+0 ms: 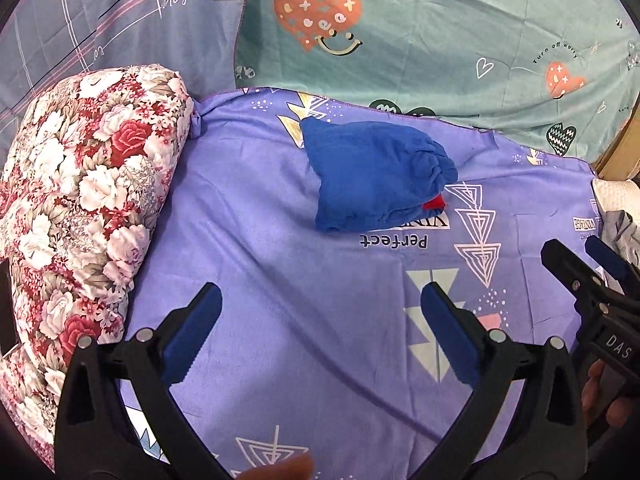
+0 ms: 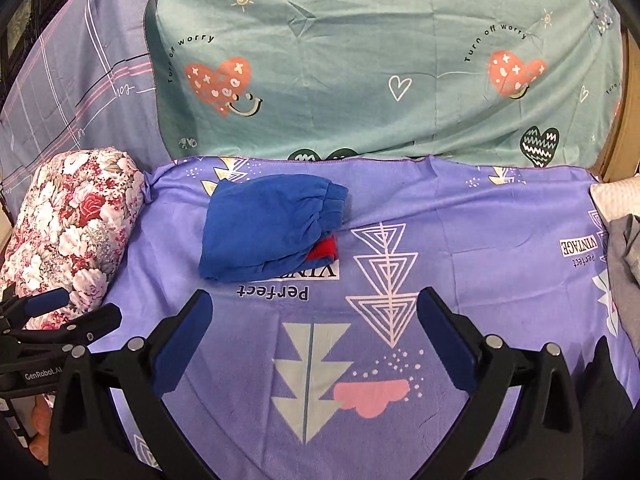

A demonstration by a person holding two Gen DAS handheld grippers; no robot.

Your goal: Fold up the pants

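Pants [image 1: 372, 176], blue and folded small, lie on the purple sheet [image 1: 280, 280] well beyond both grippers, left [image 1: 320, 336] and right [image 2: 316, 340], each spread wide and empty.

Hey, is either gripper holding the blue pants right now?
No, the folded blue pants lie alone on the purple sheet, and the right gripper hangs short of them with its jaws open and empty.

Royal-blue pants [image 2: 272, 228] with a red patch lie on a lilac sheet [image 2: 460, 248] printed with white triangles; beside it a red-and-white rose-print bundle [image 2: 72, 232], possibly a quilt, and teal heart-patterned cloth [image 2: 360, 60].
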